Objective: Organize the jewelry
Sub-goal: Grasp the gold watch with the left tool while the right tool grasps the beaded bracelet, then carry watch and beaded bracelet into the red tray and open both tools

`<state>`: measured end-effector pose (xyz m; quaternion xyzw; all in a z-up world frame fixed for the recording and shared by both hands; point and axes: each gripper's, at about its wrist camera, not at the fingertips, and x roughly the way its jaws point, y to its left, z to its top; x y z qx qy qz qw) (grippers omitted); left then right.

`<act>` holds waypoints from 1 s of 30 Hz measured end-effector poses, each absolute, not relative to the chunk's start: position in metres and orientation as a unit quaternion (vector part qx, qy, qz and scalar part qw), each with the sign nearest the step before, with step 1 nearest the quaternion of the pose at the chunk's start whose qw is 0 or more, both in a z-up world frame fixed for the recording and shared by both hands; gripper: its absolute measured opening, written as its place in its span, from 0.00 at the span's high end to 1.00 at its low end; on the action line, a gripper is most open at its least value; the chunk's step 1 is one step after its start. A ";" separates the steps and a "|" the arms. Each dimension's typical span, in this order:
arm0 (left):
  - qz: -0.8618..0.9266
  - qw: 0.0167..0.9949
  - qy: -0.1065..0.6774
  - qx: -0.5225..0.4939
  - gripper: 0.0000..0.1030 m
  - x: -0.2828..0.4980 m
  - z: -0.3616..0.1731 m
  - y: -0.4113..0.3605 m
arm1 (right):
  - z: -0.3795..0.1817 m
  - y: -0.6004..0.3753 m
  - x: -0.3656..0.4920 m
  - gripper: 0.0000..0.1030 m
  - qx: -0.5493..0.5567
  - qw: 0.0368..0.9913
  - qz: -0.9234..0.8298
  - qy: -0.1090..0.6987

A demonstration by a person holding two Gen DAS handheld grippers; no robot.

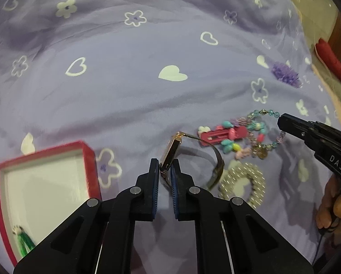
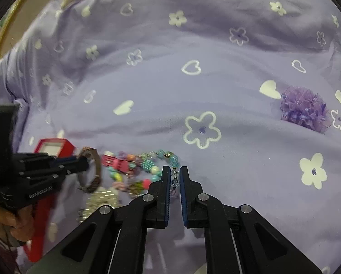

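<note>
Colours I see: lilac bedsheet point(image 1: 129, 105) printed with white hearts and flowers; red box point(image 1: 88, 157), white inside; pink hair clip point(image 1: 218, 135); turquoise bead bracelet point(image 1: 261, 111); purple pompom point(image 2: 305, 109).

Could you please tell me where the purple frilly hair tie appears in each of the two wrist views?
Left wrist view: the purple frilly hair tie lies at the upper right, alone on the bedsheet.
Right wrist view: it lies at the right, above centre height.
Shared landmark: the solid white heart printed just left of it.
</note>
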<state>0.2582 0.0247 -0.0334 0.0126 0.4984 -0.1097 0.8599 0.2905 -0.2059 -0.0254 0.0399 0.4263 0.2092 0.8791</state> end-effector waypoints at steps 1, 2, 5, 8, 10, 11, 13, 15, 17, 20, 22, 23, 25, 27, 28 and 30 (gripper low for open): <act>-0.110 0.861 0.497 0.008 0.92 0.254 -0.031 0.026 | -0.020 -0.207 0.287 0.93 0.045 0.880 0.214 0.421; -0.111 0.863 0.493 0.003 0.92 0.249 -0.028 0.028 | -0.014 -0.208 0.282 0.93 0.052 0.882 0.219 0.415; -0.110 0.868 0.483 -0.014 0.92 0.230 -0.017 0.037 | 0.000 -0.209 0.270 0.93 0.060 0.884 0.231 0.402; -0.106 0.873 0.476 -0.028 0.92 0.215 -0.009 0.044 | 0.011 -0.208 0.261 0.93 0.070 0.883 0.243 0.395; -0.105 0.875 0.470 -0.036 0.92 0.205 -0.006 0.051 | 0.017 -0.205 0.255 0.93 0.073 0.883 0.250 0.391; -0.103 0.877 0.468 -0.041 0.92 0.200 -0.003 0.055 | 0.021 -0.203 0.251 0.93 0.073 0.883 0.254 0.388; -0.100 0.879 0.464 -0.049 0.92 0.194 0.000 0.060 | 0.025 -0.198 0.246 0.93 0.075 0.882 0.262 0.385; -0.095 0.881 0.460 -0.053 0.92 0.188 0.002 0.064 | 0.030 -0.190 0.240 0.93 0.074 0.880 0.271 0.383; -0.090 0.884 0.455 -0.057 0.92 0.181 0.007 0.070 | 0.033 -0.181 0.236 0.93 0.074 0.879 0.280 0.380; -0.080 0.889 0.447 -0.061 0.92 0.169 0.013 0.082 | 0.037 -0.170 0.229 0.93 0.074 0.876 0.292 0.377; -0.073 0.891 0.444 -0.063 0.92 0.164 0.015 0.089 | 0.039 -0.160 0.225 0.93 0.072 0.873 0.301 0.377; -0.069 0.892 0.443 -0.066 0.92 0.162 0.016 0.094 | 0.039 -0.157 0.224 0.93 0.072 0.872 0.305 0.377; -0.063 0.893 0.441 -0.069 0.92 0.158 0.017 0.103 | 0.040 -0.146 0.220 0.93 0.067 0.869 0.313 0.378; -0.055 0.893 0.441 -0.072 0.92 0.154 0.017 0.111 | 0.041 -0.136 0.216 0.93 0.064 0.865 0.321 0.379; -0.051 0.893 0.441 -0.073 0.92 0.153 0.016 0.116 | 0.041 -0.130 0.215 0.93 0.062 0.864 0.325 0.379; -0.042 0.893 0.442 -0.076 0.92 0.151 0.015 0.127 | 0.042 -0.119 0.212 0.93 0.055 0.861 0.334 0.380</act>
